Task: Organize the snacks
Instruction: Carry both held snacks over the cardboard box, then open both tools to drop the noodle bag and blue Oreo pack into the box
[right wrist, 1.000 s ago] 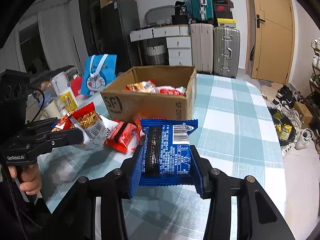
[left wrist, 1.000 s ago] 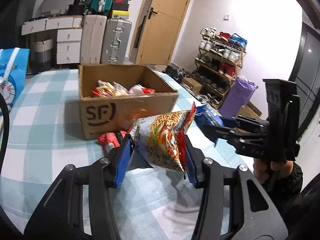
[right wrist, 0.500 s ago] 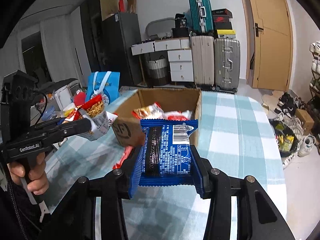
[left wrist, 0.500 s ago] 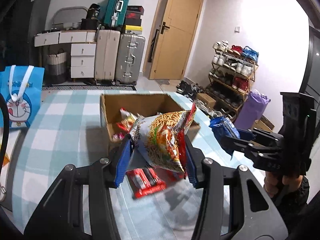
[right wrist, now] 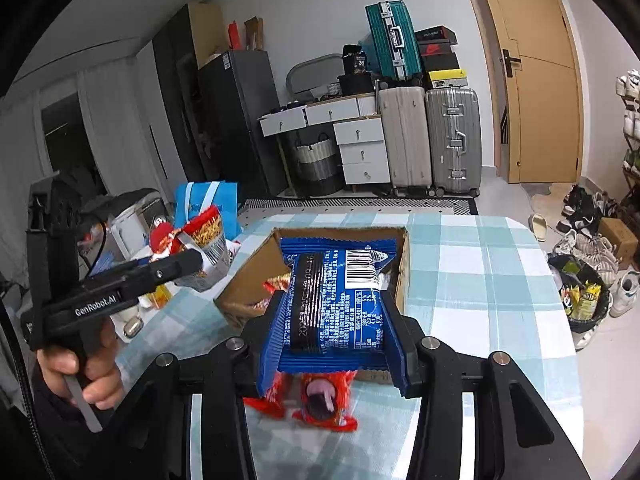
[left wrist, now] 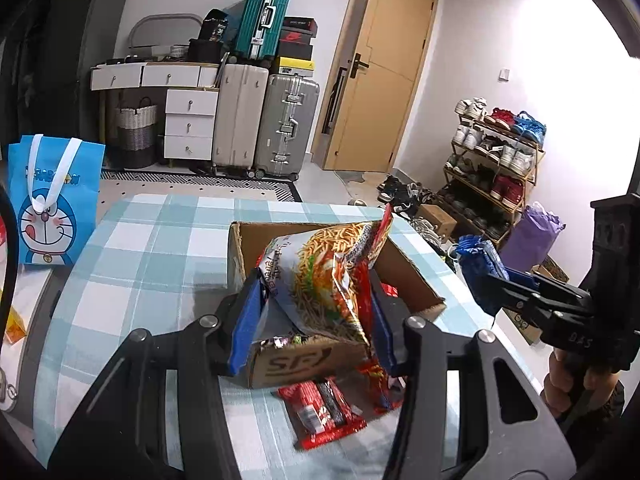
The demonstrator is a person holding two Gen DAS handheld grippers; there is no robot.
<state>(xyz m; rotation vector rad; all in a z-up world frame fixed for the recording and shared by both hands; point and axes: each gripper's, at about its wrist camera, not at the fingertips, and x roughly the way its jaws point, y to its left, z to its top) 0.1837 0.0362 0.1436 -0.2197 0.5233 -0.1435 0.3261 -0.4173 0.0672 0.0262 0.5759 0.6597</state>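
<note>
My left gripper (left wrist: 312,316) is shut on a crinkled noodle-snack bag (left wrist: 324,280), held in the air over the near edge of the open cardboard box (left wrist: 404,268). My right gripper (right wrist: 334,320) is shut on a blue snack packet (right wrist: 336,300), also raised in front of the cardboard box (right wrist: 248,276). Each gripper shows in the other's view: the right gripper (left wrist: 480,276) with its blue packet (left wrist: 476,252) at the right, the left gripper (right wrist: 192,258) with its bag (right wrist: 206,236) at the left. Red snack packets (left wrist: 320,408) lie on the checked tablecloth before the box.
A blue cartoon gift bag (left wrist: 52,204) stands at the table's left. More snacks (right wrist: 276,284) lie inside the box. Suitcases (left wrist: 264,120), drawers and a door fill the back wall; a shoe rack (left wrist: 496,160) stands at the right. A red packet (right wrist: 316,400) lies under the right gripper.
Both grippers have risen and come closer to the box, each still holding its packet. The box now sits lower in both views, partly behind the held packets.
</note>
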